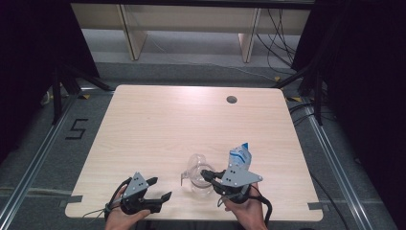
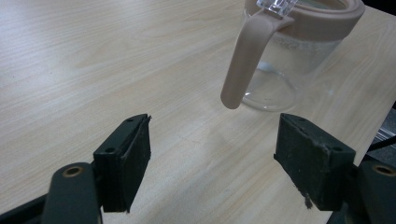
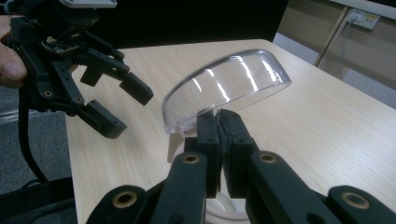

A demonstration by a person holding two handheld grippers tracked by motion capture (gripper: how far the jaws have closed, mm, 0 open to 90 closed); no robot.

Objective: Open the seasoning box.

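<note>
1 clear glass pitcher [image 1: 197, 173] stood upright on the tabletop [image 1: 158, 129], near the front edge between the 2 claws; nothing could be seen inside it. It carried a beige collar and 1 beige handle [image 2: 244, 60], long axis running top to bottom, free end pointing down at the tabletop. 1 clear hinged lid [image 3: 226, 88] was tilted up, pinched by its tab in the right claw [image 3: 218, 122], jaws nearly together. The left claw [image 2: 212, 156] had jaws wide with nothing between them, just short of the handle. 1 blue-and-white pouch [image 1: 239, 156] stood just right of the pitcher.
</note>
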